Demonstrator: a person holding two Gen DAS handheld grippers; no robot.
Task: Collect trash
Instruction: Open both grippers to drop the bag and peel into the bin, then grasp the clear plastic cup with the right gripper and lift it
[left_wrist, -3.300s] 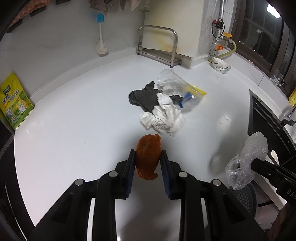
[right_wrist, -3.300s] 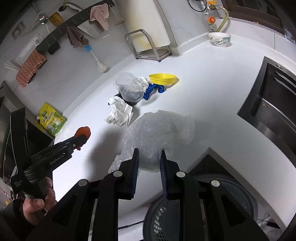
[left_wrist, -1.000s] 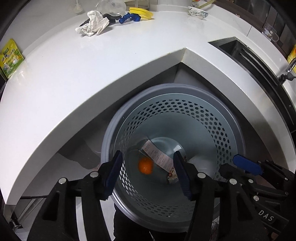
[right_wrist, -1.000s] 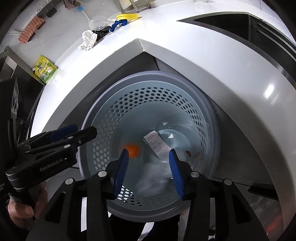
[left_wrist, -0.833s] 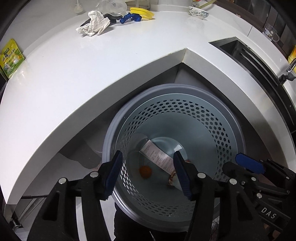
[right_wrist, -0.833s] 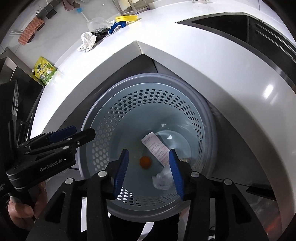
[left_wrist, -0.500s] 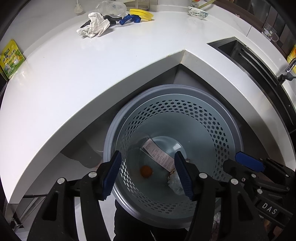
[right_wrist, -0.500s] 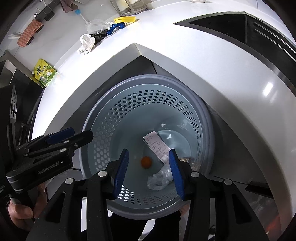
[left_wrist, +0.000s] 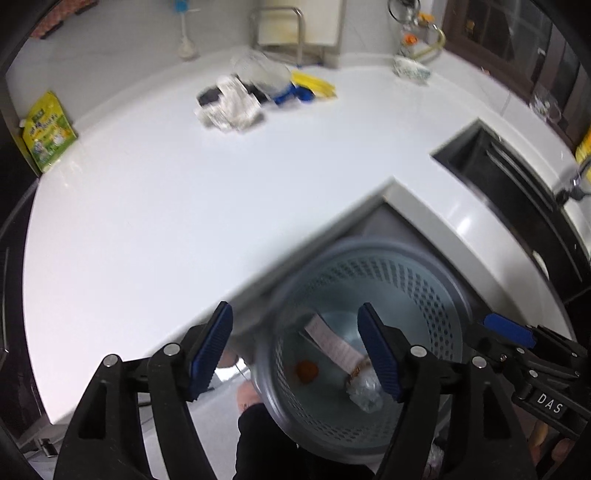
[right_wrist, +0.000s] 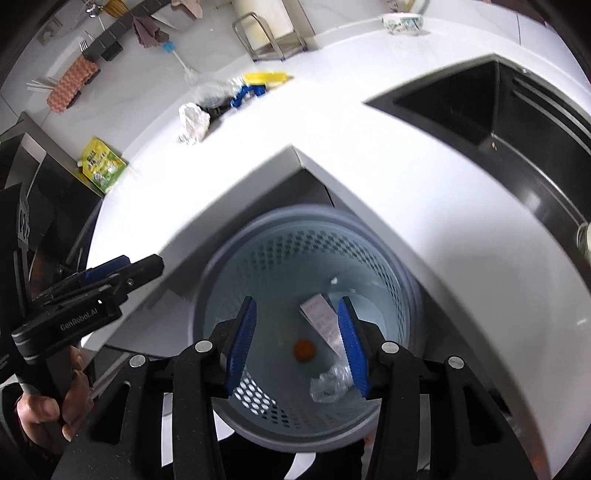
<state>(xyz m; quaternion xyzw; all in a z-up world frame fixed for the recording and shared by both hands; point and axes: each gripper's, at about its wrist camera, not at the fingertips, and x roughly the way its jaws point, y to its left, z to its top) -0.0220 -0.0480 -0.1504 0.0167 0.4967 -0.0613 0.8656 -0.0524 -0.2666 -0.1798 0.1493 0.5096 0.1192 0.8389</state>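
Observation:
A grey perforated trash basket (left_wrist: 436, 295) (right_wrist: 295, 251) stands on the floor below the counter corner. Inside it lie an orange peel (left_wrist: 307, 370) (right_wrist: 304, 349), a paper receipt (left_wrist: 332, 341) (right_wrist: 321, 317) and a crumpled clear plastic bag (left_wrist: 364, 391) (right_wrist: 330, 386). My left gripper (left_wrist: 295, 350) is open and empty above the basket's left rim. My right gripper (right_wrist: 297, 350) is open and empty over the basket. On the counter far back lie crumpled white paper (left_wrist: 232, 107) (right_wrist: 192, 122), a dark cloth (left_wrist: 208, 98) and a clear plastic cup (left_wrist: 258, 70).
The white L-shaped counter (left_wrist: 147, 206) also holds a blue and yellow object (left_wrist: 306, 90), a yellow-green packet (left_wrist: 48, 133) at the left and a bowl (left_wrist: 412, 68) at the back. A black sink (right_wrist: 480, 110) is at the right.
Both grippers opened and dropped the orange peel and the plastic bag into the basket. Both cameras have since risen and tilted up toward the counter.

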